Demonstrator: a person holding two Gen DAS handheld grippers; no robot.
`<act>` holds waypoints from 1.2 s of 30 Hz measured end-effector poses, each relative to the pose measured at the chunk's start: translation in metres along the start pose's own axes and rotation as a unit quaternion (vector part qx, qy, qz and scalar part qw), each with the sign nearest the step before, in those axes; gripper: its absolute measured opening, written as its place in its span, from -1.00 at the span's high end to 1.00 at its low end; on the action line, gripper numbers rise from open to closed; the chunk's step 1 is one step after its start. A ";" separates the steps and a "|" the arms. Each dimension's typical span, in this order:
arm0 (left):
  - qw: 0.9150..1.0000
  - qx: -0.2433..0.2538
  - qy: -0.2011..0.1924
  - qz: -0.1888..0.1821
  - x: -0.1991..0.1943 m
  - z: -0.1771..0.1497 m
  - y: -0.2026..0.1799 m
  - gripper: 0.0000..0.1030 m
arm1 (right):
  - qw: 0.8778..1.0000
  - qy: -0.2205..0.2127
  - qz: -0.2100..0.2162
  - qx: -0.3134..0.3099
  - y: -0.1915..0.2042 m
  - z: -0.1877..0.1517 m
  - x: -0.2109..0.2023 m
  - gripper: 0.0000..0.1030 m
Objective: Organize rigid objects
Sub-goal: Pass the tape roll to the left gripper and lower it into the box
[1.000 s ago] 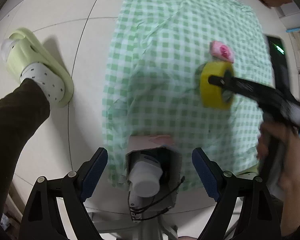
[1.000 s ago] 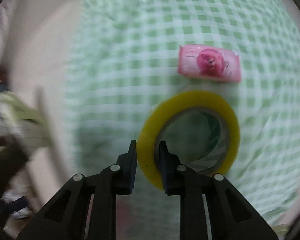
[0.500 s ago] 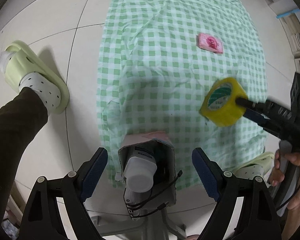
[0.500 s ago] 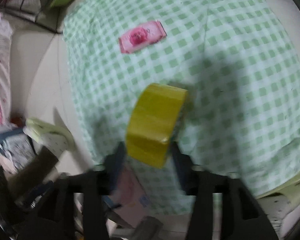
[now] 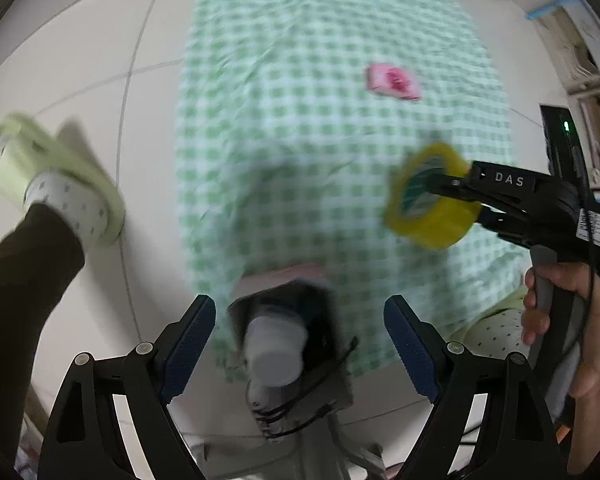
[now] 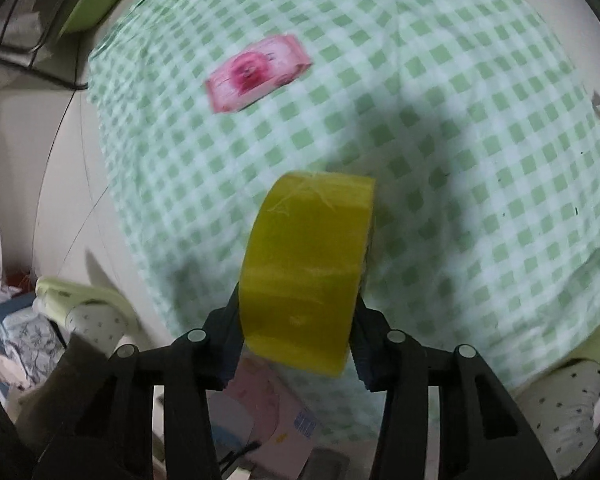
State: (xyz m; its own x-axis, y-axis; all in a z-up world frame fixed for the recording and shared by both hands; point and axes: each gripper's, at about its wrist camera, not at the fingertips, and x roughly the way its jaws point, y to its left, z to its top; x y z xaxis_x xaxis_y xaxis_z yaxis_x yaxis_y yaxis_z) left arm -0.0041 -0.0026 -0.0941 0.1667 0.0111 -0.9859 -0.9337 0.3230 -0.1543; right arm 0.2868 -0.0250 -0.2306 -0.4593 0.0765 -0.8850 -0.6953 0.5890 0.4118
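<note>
My right gripper (image 6: 296, 320) is shut on a yellow tape roll (image 6: 304, 268), gripping its flat sides and holding it on edge above the green checked cloth (image 6: 460, 120). It also shows in the left wrist view (image 5: 432, 196), held at the right over the cloth. A pink packet (image 5: 394, 82) lies flat on the far part of the cloth; the right wrist view (image 6: 258, 74) shows it too. My left gripper (image 5: 296, 340) is open and empty, above an open pink box (image 5: 288, 320) holding a white cylinder (image 5: 274, 354) and black cables.
The cloth lies on a pale tiled floor (image 5: 80, 60). A foot in a green slipper (image 5: 56, 180) stands left of the cloth. Another slipper (image 5: 496, 328) is at the cloth's near right corner. Shelves and clutter stand at the far right (image 5: 592, 100).
My right gripper has turned the tape roll on edge and carried it back from beside the pink packet toward the cloth's near side. The left gripper has stayed open over the box.
</note>
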 end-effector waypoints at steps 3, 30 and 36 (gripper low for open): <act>0.999 0.040 -0.025 -0.004 -0.008 0.000 -0.018 -0.66 | 0.996 0.000 0.084 0.012 0.012 -0.009 -0.016 0.09; 0.981 0.138 -0.137 -0.026 -0.070 -0.124 -0.031 0.19 | 0.963 0.069 0.258 -0.038 0.097 -0.110 -0.068 0.28; 0.992 0.094 -0.059 -0.055 -0.057 -0.148 -0.014 0.19 | 0.969 0.112 0.195 -0.099 0.105 -0.128 -0.046 0.10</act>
State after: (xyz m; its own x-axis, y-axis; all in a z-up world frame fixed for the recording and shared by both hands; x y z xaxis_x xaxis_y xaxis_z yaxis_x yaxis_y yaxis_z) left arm -0.0472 -0.1478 -0.0450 0.3109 0.0738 -0.9476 -0.8342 0.4990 -0.2349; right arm 0.1640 -0.0690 -0.1191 -0.8017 0.0718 -0.5933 -0.5268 0.3839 0.7583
